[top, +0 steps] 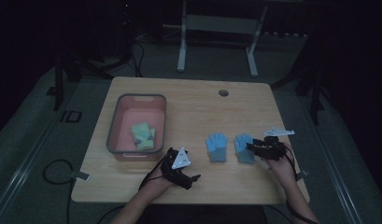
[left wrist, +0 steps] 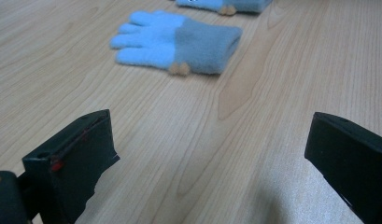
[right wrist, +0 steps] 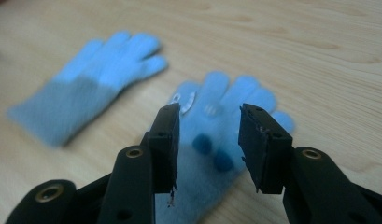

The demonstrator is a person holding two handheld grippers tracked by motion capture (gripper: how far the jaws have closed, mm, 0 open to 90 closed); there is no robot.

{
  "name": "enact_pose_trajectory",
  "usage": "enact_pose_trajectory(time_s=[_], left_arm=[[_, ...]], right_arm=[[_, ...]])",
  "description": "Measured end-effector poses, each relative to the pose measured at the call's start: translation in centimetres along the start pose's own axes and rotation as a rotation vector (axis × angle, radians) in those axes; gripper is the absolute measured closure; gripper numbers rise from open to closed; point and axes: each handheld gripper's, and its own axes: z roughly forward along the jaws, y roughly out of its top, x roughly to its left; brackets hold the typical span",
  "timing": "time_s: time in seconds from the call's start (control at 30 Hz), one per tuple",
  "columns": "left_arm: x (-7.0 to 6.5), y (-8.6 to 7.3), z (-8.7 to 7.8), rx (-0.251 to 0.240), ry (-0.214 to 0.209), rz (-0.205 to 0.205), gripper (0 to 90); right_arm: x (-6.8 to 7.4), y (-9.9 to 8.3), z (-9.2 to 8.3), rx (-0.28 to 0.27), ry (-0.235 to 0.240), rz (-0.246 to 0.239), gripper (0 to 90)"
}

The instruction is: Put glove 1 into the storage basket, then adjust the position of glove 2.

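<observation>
Wooden table, blue glove under open right claw

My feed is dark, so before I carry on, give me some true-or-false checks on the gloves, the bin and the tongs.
1. Two blue gloves lie side by side on the table: left glove, right glove. True.
2. The bin holds nothing. False: a green glove lies in it.
3. The right tongs are above the right glove, open. True.
4. The left tongs grip a blue glove. False: they are open over bare wood.
</observation>
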Motion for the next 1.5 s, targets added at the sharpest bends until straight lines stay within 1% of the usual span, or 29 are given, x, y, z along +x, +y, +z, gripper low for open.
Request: enact_pose_trajectory(time_s=[0.1,0.17,0.23,0.27,0.33,0.4,0.43,0.47,0.5,0.57,0.6,0.73,0.83,0.9,0.97,1.1,1.17,1.27,1.3,1.37,1.47,1.5], left_arm=[[0.0,-0.1,0.0,0.0,-0.009,0.002,1.7],[-0.1,-0.1,0.1,0.0,-0.009,0.006,1.7],[-0.1,-0.1,0.1,0.0,-0.009,0.005,1.7],[-0.1,-0.1,0.0,0.0,-0.01,0.003,1.7],[-0.1,0.0,-0.1,0.002,-0.002,0.008,1.7],[0.0,-0.1,-0.3,-0.01,-0.006,-0.007,1.7],[0.0,-0.2,-0.4,-0.01,-0.004,-0.005,1.7],[0.0,-0.2,-0.4,-0.007,0.0,-0.003,1.7],[0.0,-0.2,-0.4,-0.008,0.0,-0.007,1.7],[0.1,-0.2,-0.4,-0.006,0.0,-0.007,1.7],[0.1,-0.2,-0.4,-0.006,-0.002,-0.007,1.7],[0.0,-0.3,-0.3,-0.001,-0.004,-0.003,1.7],[0.1,-0.3,-0.3,-0.001,-0.002,-0.002,1.7],[0.1,-0.3,-0.4,-0.005,-0.001,-0.007,1.7],[0.2,-0.3,-0.5,-0.006,0.001,-0.009,1.7],[0.2,-0.2,-0.5,-0.007,-0.001,-0.007,1.7],[0.2,-0.2,-0.4,-0.006,0.0,-0.004,1.7],[0.2,-0.3,-0.4,-0.005,0.001,-0.007,1.7],[0.2,-0.3,-0.4,-0.005,0.001,-0.008,1.7],[0.2,-0.3,-0.5,-0.004,0.002,-0.005,1.7],[0.2,-0.3,-0.5,-0.004,0.001,-0.006,1.7],[0.2,-0.3,-0.5,-0.004,0.001,-0.006,1.7]], right_arm=[[-0.2,-0.2,0.3,0.027,0.034,-0.065,58.3],[-0.5,-0.2,0.5,0.049,0.057,-0.092,57.9],[-0.6,-0.1,0.7,0.056,0.058,-0.106,57.3],[-0.7,0.0,0.9,0.061,0.067,-0.102,56.7],[-0.7,0.1,1.2,0.066,0.064,-0.115,56.5],[-0.7,0.0,1.5,0.067,0.073,-0.12,56.2],[-0.6,-0.1,1.7,0.068,0.076,-0.123,56.6],[-0.6,-0.2,1.8,0.07,0.082,-0.118,56.6],[-0.7,-0.4,2.0,0.071,0.073,-0.121,57.0],[-0.8,-0.7,2.3,0.077,0.079,-0.111,57.7],[-0.8,-0.9,2.4,0.083,0.069,-0.119,58.5],[-0.7,-1.3,2.4,0.074,0.064,-0.134,60.5],[-0.5,-1.4,2.4,0.071,0.058,-0.141,66.6],[-0.4,-1.5,2.3,0.07,0.054,-0.138,75.3],[-0.1,-1.4,2.3,0.081,0.044,-0.139,80.0],[0.2,-1.2,2.2,0.094,0.029,-0.141,83.1],[0.2,-1.1,2.1,0.093,0.027,-0.129,83.7],[0.2,-0.9,1.6,0.075,0.029,-0.117,84.0],[0.2,-0.8,1.4,0.065,0.021,-0.116,84.1],[0.2,-0.4,0.8,0.048,0.025,-0.11,84.0],[0.0,0.3,-0.1,0.021,0.016,-0.113,84.0],[-0.1,0.5,-0.4,0.011,0.016,-0.105,84.0]])
